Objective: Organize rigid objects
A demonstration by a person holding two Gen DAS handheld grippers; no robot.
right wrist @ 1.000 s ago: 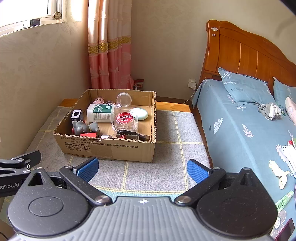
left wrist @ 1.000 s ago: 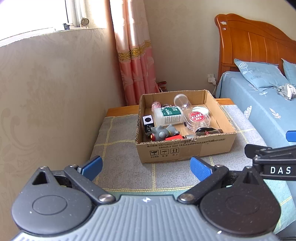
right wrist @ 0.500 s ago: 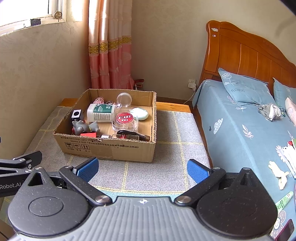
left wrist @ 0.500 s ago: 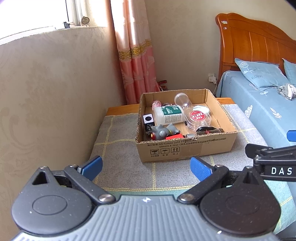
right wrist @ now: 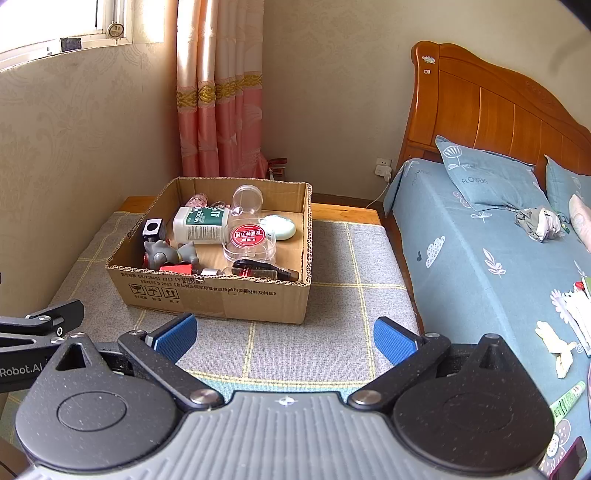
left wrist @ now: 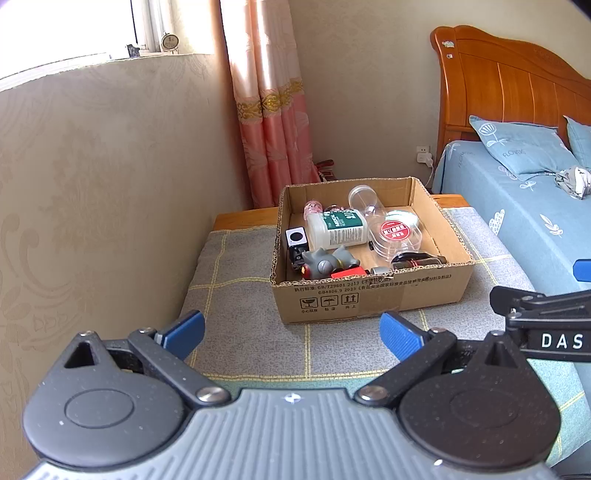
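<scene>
Rigid items gathered in the cardboard box

Bottle, round tub and toy lie inside; both left gripper and right gripper are held spread, empty (either a finished sort or an unsorted heap).

Daylight from the window, bright and soft, with heavy fisheye bending.

In both my views the window at the upper left of the frame is blown out to plain white, and its light spreads over the wall below it. The room is evenly lit and shadows are faint; the cardboard box casts only a soft dark edge along its base. The clear plastic lids inside it catch small glints. Straight lines bow toward the frame edges, and dark vignette cuts the upper right corners. My own grey body across the bottom of the frame looks sharp, with fine specks visible.
</scene>
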